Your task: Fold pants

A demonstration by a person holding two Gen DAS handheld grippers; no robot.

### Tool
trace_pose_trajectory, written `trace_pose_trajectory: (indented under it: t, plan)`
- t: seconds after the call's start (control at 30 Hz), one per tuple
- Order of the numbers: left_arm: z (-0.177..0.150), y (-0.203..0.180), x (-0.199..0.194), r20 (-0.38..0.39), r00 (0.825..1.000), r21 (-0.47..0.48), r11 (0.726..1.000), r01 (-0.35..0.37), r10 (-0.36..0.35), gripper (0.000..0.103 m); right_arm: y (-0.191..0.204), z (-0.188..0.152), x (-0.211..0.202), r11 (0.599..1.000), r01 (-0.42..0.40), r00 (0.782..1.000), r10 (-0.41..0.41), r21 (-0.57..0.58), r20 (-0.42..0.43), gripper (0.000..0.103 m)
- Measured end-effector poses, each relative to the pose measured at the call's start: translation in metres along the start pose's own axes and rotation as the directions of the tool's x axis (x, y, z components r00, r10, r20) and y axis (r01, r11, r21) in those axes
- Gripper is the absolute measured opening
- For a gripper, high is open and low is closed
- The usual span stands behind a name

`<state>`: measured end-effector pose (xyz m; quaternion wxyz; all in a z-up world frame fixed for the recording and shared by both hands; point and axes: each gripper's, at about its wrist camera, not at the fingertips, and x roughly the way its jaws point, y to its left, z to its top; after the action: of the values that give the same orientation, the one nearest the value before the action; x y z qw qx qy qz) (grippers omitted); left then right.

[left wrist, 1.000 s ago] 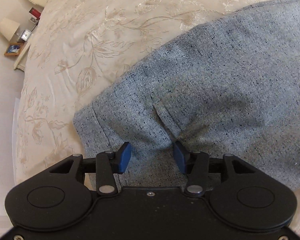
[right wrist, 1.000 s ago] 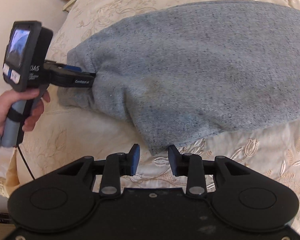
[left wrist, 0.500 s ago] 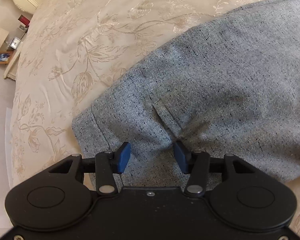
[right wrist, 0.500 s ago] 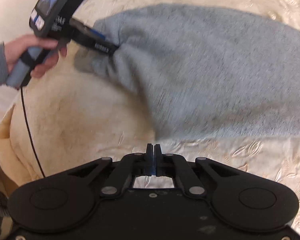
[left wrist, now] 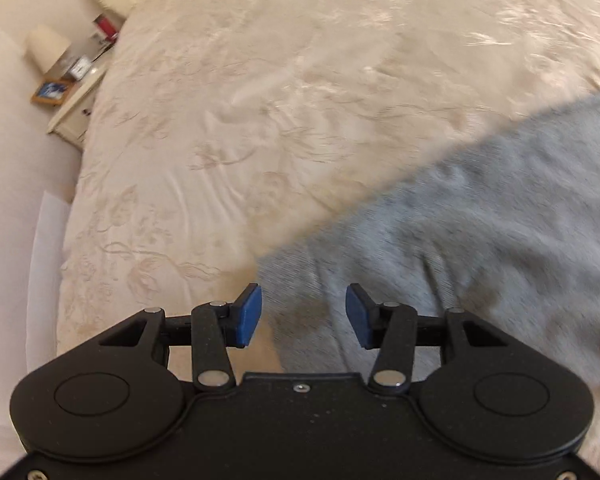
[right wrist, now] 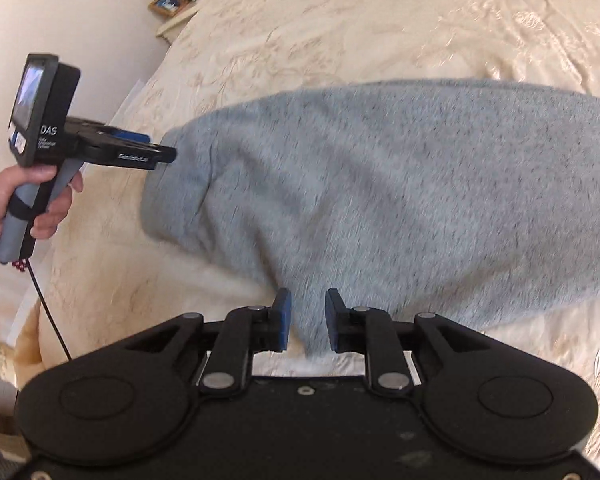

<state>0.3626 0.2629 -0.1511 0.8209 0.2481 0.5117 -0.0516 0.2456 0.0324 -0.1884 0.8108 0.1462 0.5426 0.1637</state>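
Note:
The grey pants (left wrist: 480,240) lie folded on a cream embroidered bedspread (left wrist: 260,100). My left gripper (left wrist: 304,316) hovers over their left corner; its blue pads stand apart and are closing slightly, with cloth showing below the gap and nothing pressed. In the right wrist view the pants (right wrist: 380,200) stretch across the bed, and the left gripper (right wrist: 167,155), held by a hand (right wrist: 24,196), points at their far-left edge. My right gripper (right wrist: 309,320) is opening; the near corner of the pants shows between its pads, which do not press on it.
A white nightstand (left wrist: 76,108) with a lamp (left wrist: 46,46) and a framed picture (left wrist: 52,92) stands beyond the bed's left edge. A black cable (right wrist: 48,312) hangs from the left gripper's handle. The bedspread (right wrist: 380,20) runs on behind the pants.
The right gripper shut half a second ago and has since partly opened over the near pants corner. The left gripper rose and drew left, so the pants slid rightward in its view.

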Motion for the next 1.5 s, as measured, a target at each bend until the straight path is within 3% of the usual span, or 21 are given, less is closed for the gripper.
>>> trace_pose_trajectory:
  t: [0.1,0.2,0.27,0.43,0.6,0.77,0.97,1.07,1.1,1.2,1.27,1.4,1.5]
  plan:
    - [0.013,-0.003,0.024,-0.027,0.999,-0.016,0.999,0.032,-0.032,0.055,-0.008,0.012,0.004,0.999,0.015,1.0,-0.016,0.034,0.003,0.022]
    - [0.021,-0.024,0.057,-0.049,0.993,0.06,0.993,-0.102,0.105,0.057,-0.018,0.018,0.004,0.997,0.061,0.998,-0.061,0.043,0.009,0.022]
    - [0.028,-0.03,0.071,-0.077,0.986,0.06,0.988,-0.142,0.146,0.056,-0.023,0.021,0.008,0.994,0.102,0.995,-0.103,0.035,0.011,0.023]
    - [0.034,-0.038,0.04,-0.035,0.983,0.035,0.983,-0.181,0.183,0.054,-0.041,0.037,0.004,0.98,0.196,0.979,-0.197,0.03,0.053,0.023]
    - [0.02,-0.052,-0.002,0.059,0.972,0.085,0.969,-0.231,0.226,0.055,-0.065,0.071,0.005,0.951,0.309,0.941,-0.306,0.0,0.144,0.026]
    - [0.015,-0.068,-0.032,0.054,0.998,0.006,0.999,-0.044,0.044,0.055,-0.084,0.115,0.028,0.93,0.357,0.926,-0.34,-0.086,0.16,0.029]
    - [0.002,-0.093,-0.038,-0.037,0.994,-0.125,0.987,0.098,-0.103,0.055,-0.077,0.138,0.065,0.888,0.323,0.945,-0.322,-0.328,0.059,0.032]
    - [-0.004,-0.104,-0.041,-0.061,0.989,-0.157,0.98,0.125,-0.136,0.055,-0.078,0.14,0.094,0.832,0.399,0.909,-0.413,-0.385,0.051,0.026]
    - [-0.006,-0.106,-0.042,-0.067,0.987,-0.166,0.977,0.133,-0.146,0.055,-0.084,0.144,0.103,0.833,0.423,0.899,-0.434,-0.357,0.052,0.024]
    - [-0.011,-0.11,-0.048,-0.068,0.984,-0.189,0.971,0.148,-0.163,0.054,-0.101,0.163,0.109,0.879,0.422,0.906,-0.419,-0.22,0.061,0.025]
    - [-0.013,-0.113,-0.053,-0.066,0.982,-0.202,0.966,0.162,-0.179,0.054,-0.103,0.171,0.104,0.885,0.429,0.903,-0.423,-0.183,0.074,0.025]
    - [-0.013,-0.132,-0.064,-0.056,0.975,-0.189,0.961,0.202,-0.216,0.054,-0.104,0.16,0.061,0.896,0.422,0.904,-0.403,-0.137,0.144,0.031]
    - [-0.011,-0.154,-0.072,-0.051,0.975,-0.176,0.963,0.203,-0.215,0.054,-0.123,0.133,0.019,0.925,0.375,0.92,-0.364,-0.054,0.145,0.031]
